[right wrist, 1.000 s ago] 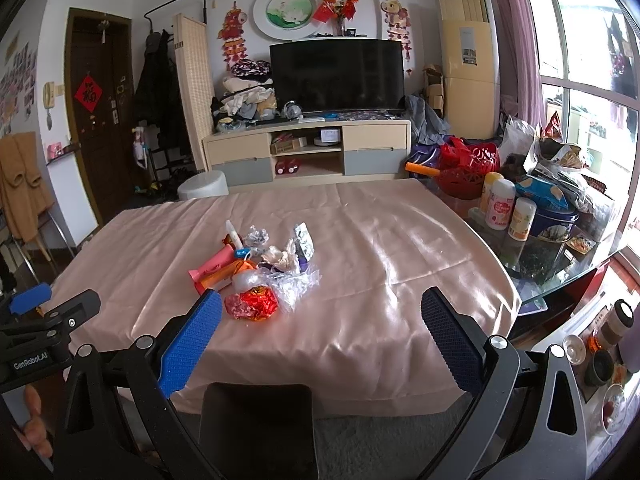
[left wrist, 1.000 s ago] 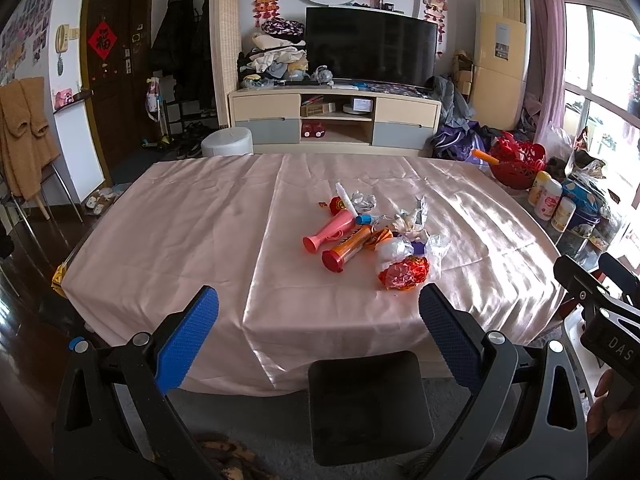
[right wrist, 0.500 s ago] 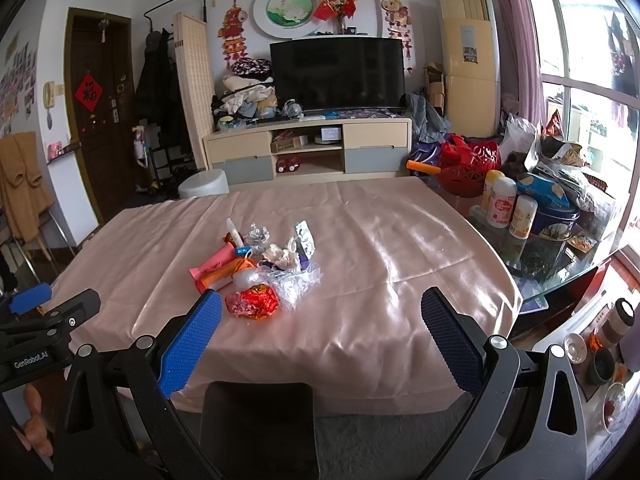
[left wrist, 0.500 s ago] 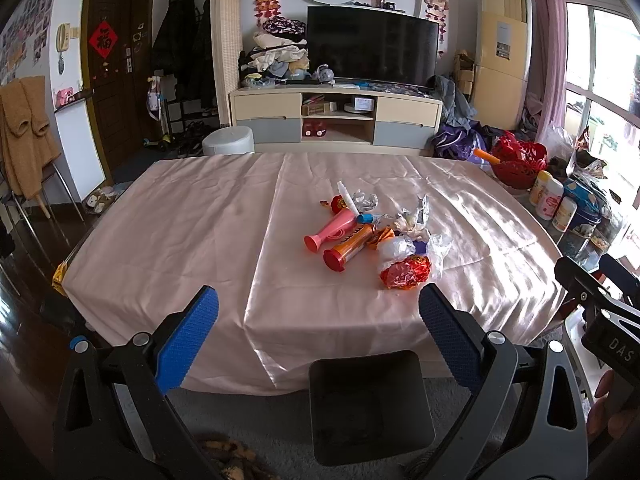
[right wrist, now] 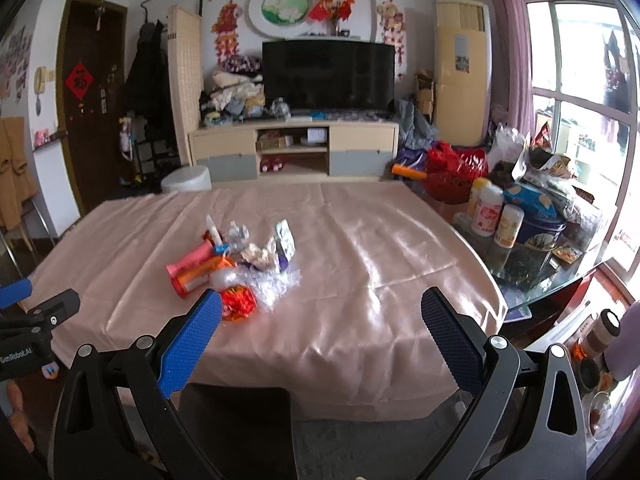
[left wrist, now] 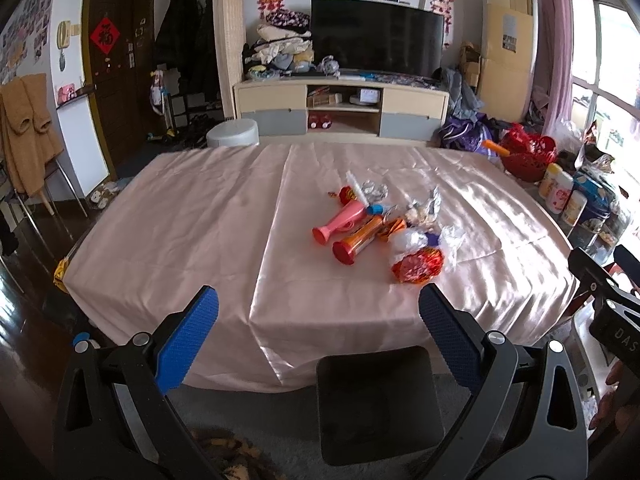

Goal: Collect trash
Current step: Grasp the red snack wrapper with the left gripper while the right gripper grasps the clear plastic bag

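A pile of trash lies on the pink tablecloth (left wrist: 208, 224): a pink tube (left wrist: 340, 222), an orange tube with a red cap (left wrist: 358, 240), a red-orange wrapper (left wrist: 418, 266), clear plastic (left wrist: 450, 240) and silver foil bits (left wrist: 374, 190). The same pile shows in the right wrist view, with the pink tube (right wrist: 190, 258) and red wrapper (right wrist: 238, 302). My left gripper (left wrist: 318, 328) is open and empty, short of the table's near edge. My right gripper (right wrist: 320, 330) is open and empty, right of the pile.
A black chair back (left wrist: 378, 398) stands between me and the table (right wrist: 236, 428). Bottles and a tin (right wrist: 508, 224) crowd a glass side table on the right. A white stool (left wrist: 232, 132) and TV cabinet (left wrist: 340, 110) stand beyond the table.
Both views have drifted only slightly; the right gripper has edged a little closer to the table. The trash has not moved and both grippers stay open.
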`<state>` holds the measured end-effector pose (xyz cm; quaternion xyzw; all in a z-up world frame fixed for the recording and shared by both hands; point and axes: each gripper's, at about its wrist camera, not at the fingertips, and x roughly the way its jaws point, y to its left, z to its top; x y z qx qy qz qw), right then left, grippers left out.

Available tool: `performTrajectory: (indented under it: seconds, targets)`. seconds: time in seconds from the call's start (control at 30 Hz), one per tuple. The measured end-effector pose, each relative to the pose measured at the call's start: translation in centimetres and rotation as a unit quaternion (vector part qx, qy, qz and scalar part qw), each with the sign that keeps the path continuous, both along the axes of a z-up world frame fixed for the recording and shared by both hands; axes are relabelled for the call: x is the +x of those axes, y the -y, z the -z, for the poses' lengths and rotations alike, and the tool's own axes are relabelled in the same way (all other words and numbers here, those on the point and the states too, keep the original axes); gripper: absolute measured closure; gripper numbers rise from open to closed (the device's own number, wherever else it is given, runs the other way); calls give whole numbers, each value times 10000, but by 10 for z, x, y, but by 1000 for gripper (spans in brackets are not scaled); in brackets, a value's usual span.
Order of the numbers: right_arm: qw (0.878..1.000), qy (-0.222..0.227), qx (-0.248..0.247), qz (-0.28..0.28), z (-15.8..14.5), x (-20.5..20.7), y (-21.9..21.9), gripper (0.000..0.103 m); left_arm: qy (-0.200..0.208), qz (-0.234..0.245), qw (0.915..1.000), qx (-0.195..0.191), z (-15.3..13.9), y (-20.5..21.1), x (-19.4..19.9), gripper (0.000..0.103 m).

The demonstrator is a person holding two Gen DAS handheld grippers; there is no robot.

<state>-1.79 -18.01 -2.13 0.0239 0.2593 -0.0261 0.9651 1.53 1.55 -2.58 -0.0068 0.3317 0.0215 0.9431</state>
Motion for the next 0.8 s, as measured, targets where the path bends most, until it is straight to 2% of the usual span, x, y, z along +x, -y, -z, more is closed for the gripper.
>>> performTrajectory:
  seconds: [0.13,0.23,0.37,0.47,0.6,0.7,0.8]
  targets:
    - [9978,-544,366,-79,19,16,9,3,-46,-23,10000,61,9,-2,5,8]
    - [9964,-765,333,-137,29,26,12,3,-81,0,10000,51,12,0,7,11]
    - [9963,-826,193,-170,27,38,13,3,-237,68,9995,208,20,4,18,13]
    - [9946,-831,612,-136,24,51,21,3,-402,160,9986,289,29,7,30,17]
    - [9919,-940,855,-63,25,74,22,3,-503,408,9969,442,38,21,42,20]
    - [9862,-1159,1175,-127,32,95,21,5,-498,553,9963,424,40,29,53,20]
    - [9843,-1309,1167,-199,35,111,15,7,-645,645,9956,214,44,34,66,20]
